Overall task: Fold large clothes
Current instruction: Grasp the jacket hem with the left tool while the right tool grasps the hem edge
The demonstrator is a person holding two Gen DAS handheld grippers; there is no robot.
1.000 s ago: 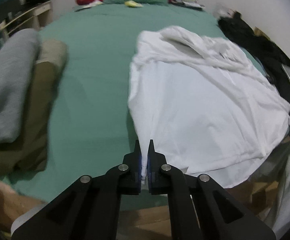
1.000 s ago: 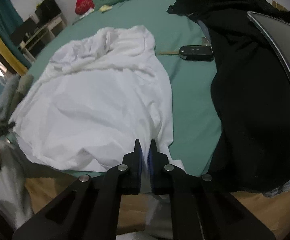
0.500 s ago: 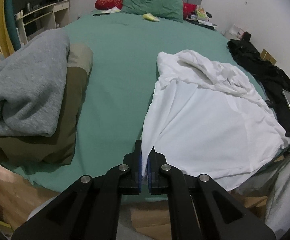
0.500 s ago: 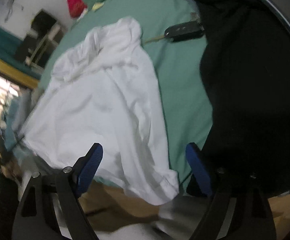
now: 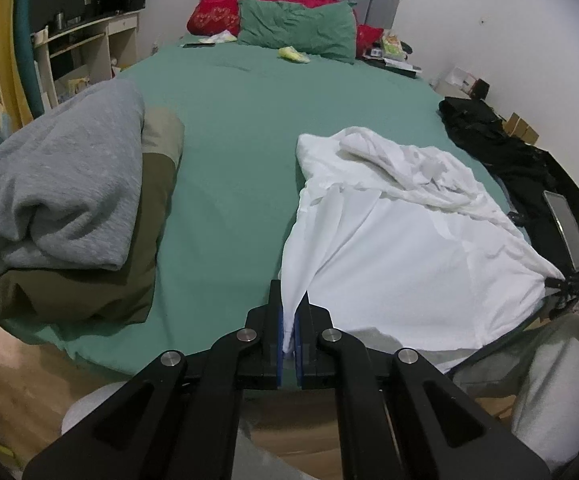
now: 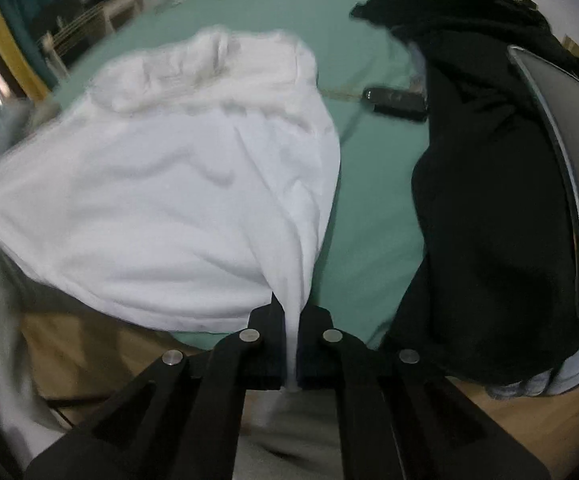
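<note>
A large white garment (image 5: 401,240) lies spread on the green bed (image 5: 241,128), its bunched top toward the pillows. My left gripper (image 5: 288,320) is shut on the garment's near left corner, and the cloth rises taut from between the blue pads. In the right wrist view the same white garment (image 6: 177,184) fills the left half. My right gripper (image 6: 291,320) is shut on its near right corner, with a white fold pinched between the fingers at the bed's foot edge.
A grey blanket (image 5: 57,184) on olive cloth (image 5: 89,292) is heaped at the left. Black clothes (image 6: 481,200), a key fob (image 6: 397,102) and a grey laptop (image 6: 569,160) lie to the right. Pillows (image 5: 293,28) sit at the headboard. A leg in grey trousers (image 5: 549,380) stands near.
The right gripper opened wide, then shut again on the white garment's corner. The left gripper rose and drew back with its corner, pulling that edge taut.
</note>
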